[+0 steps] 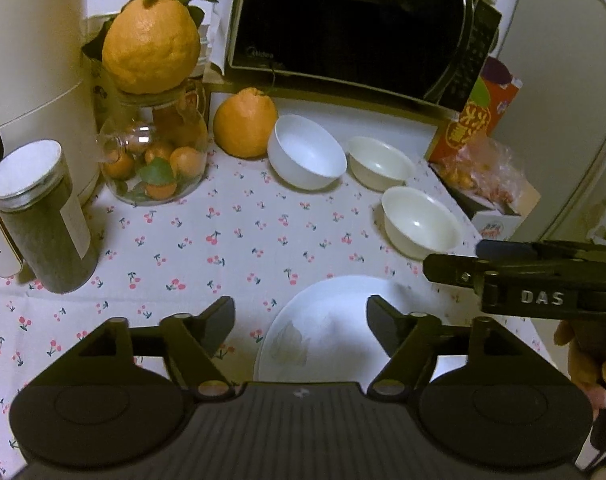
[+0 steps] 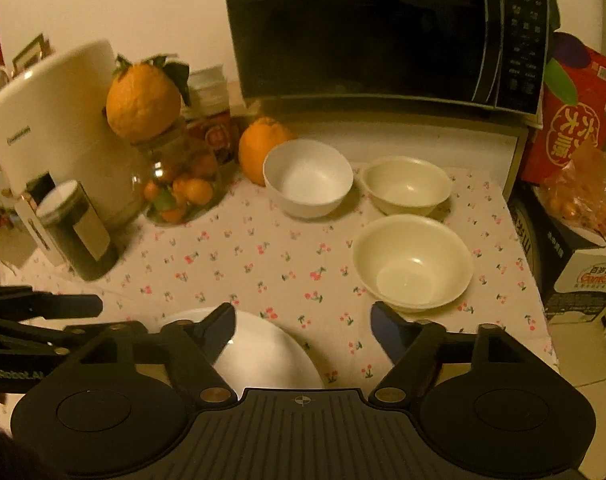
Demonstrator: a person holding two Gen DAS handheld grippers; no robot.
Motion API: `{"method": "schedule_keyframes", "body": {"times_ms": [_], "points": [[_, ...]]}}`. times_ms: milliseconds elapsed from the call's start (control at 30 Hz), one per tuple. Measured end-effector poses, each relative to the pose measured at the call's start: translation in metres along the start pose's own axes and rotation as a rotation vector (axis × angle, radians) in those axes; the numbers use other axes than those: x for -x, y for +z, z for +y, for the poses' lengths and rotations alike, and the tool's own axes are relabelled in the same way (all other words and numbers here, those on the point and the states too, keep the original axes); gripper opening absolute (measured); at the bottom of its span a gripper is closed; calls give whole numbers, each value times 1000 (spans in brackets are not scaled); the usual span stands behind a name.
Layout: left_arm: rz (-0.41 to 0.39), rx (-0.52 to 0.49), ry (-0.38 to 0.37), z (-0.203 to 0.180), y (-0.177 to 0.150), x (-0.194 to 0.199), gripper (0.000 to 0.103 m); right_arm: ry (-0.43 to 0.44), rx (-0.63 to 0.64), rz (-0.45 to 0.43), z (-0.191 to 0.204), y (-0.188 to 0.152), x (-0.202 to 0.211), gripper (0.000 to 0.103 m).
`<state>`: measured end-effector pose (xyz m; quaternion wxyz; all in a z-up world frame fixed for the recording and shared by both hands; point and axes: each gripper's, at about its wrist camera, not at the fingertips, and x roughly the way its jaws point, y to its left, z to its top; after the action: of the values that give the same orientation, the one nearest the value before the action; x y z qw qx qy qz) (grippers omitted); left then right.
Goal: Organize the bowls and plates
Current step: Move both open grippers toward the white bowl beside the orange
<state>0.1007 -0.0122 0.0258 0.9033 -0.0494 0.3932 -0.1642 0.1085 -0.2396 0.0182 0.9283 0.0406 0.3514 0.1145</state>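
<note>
The left tongs (image 1: 301, 322) are hovering released over the near part of the surface (image 1: 239, 240), which is lying under a cherry-print cloth. Nothing is sitting between their fingers; the white plate (image 1: 323, 332) is lying flat on the cloth just below and beyond them. The right tongs (image 2: 303, 326) are likewise standing wide and empty, with the plate showing at their left finger (image 2: 217, 330) and bare cloth under the gap. In the left view the right tongs are reaching in from the right edge, above the plate's right rim, and a hand (image 1: 587, 356) is gripping their handle.

Three bowls are standing upright and apart on the far right of the surface. The white bowl (image 1: 307, 152) is sitting farthest left, just beside a loose orange (image 1: 245, 122). A cream bowl (image 1: 381, 164) is sitting to its right, and another cream bowl (image 1: 421, 222) is resting nearer, beyond the plate's right side.

A black microwave (image 1: 355, 28) is standing at the far end behind the bowls. On the left, a glass jar (image 1: 155, 160) holding small oranges is carrying a large orange (image 1: 151, 44) on top. A dark canister (image 1: 43, 216) is standing nearer, in front of a cream appliance (image 1: 31, 60). A red box (image 1: 475, 120) is leaning at the far right.
</note>
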Motion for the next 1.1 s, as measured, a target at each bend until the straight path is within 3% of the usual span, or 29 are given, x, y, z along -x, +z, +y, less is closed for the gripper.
{"method": "schedule_keyframes", "body": {"times_ms": [133,433,767,1100], "points": [[-25,13,20,-3,9,2,90,9,-21,-14,-8,11,10,90],[-56,37,89,-2,38,0,101,3,-148,-35,-44,41,21,99],[-102,111,135,2,74,-29,103,30,-280,-29,-73,75,-9,100],[-130,155,88,12,97,-85,99,139,-406,12,-77,94,-82,100]]}}
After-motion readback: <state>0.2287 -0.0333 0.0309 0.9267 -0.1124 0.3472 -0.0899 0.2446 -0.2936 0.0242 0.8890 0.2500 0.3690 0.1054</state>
